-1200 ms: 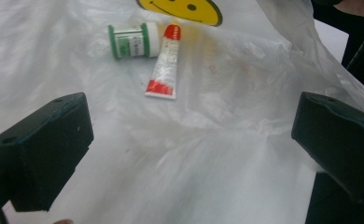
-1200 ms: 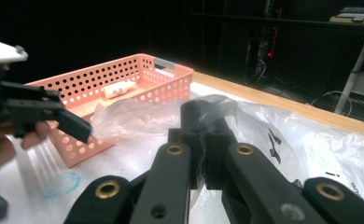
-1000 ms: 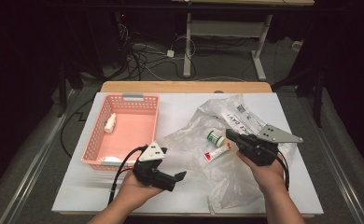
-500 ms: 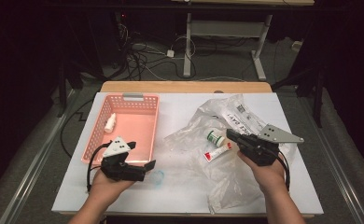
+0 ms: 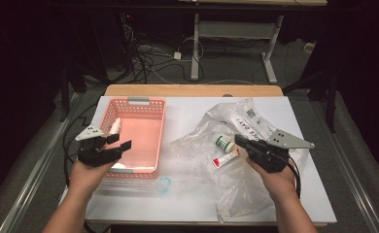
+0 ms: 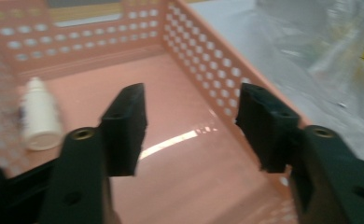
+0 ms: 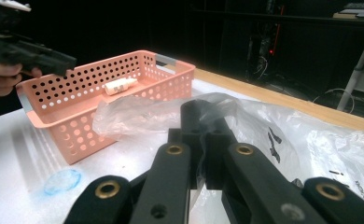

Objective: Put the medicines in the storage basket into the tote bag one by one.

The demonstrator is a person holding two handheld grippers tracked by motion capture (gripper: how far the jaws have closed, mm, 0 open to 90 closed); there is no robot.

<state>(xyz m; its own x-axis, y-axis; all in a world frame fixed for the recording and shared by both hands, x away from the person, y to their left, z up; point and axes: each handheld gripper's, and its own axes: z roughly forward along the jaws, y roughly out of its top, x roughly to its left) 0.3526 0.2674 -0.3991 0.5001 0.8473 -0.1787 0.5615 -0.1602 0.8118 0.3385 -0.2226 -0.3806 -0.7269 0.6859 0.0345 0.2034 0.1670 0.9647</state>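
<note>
Over to the basket (image 5: 156, 108) swings the left claw (image 5: 121, 141) from mid-desk, its jaws just been closing, half shut on nothing, hanging above the near left corner. Right claw (image 5: 239, 141) sits clenched on the plastic bag (image 5: 236, 194), and just beyond its tip inside lie a green-capped bottle (image 5: 223, 143) and a tube (image 5: 226, 158). White bottle (image 6: 39, 115) lies left of the left claw's jaws. Risks: a tug could drag the bag and spill those two; a low left claw could clip the basket wall.
</note>
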